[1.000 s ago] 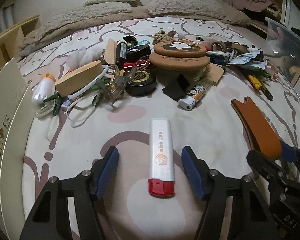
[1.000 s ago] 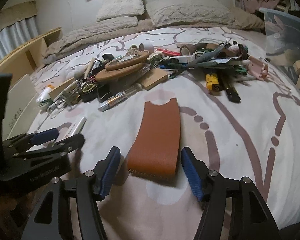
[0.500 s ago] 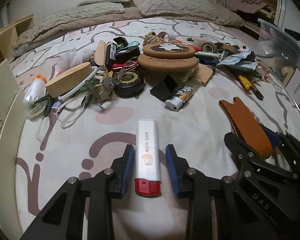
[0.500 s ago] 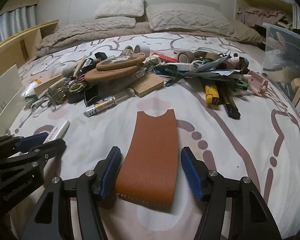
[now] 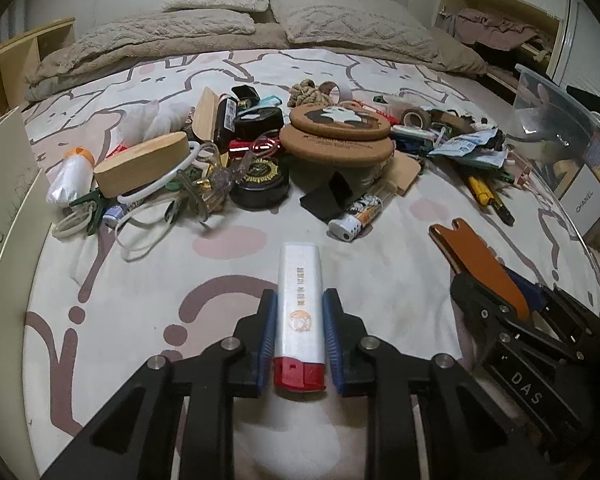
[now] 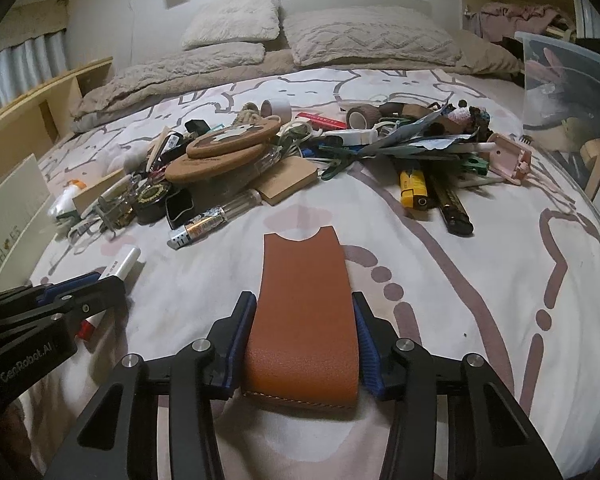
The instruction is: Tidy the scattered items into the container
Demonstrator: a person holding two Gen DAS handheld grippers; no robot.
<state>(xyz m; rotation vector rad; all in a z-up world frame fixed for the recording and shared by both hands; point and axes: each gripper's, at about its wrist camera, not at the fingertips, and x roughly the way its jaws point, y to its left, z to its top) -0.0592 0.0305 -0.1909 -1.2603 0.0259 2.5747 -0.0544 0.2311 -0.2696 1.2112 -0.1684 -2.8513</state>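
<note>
Bedspread [image 5: 380,264] lies bare around clamped white tube [image 5: 299,300] and leather sleeve [image 6: 304,328].

left wrist view: low over the bedspread [image 5: 140,320], looking forward and down along the left gripper [image 5: 299,332], close on the white lighter [image 5: 300,304] between the jaws. right wrist view: same low, downward slant along the right gripper [image 6: 302,344], close on the brown leather sleeve [image 6: 304,312] between its jaws. shared by both: the pile of clutter [image 5: 260,152] ahead of the jaws, pillows beyond, clear container [image 6: 568,92] at far right, and each other's gripper at the frame edge.
</note>
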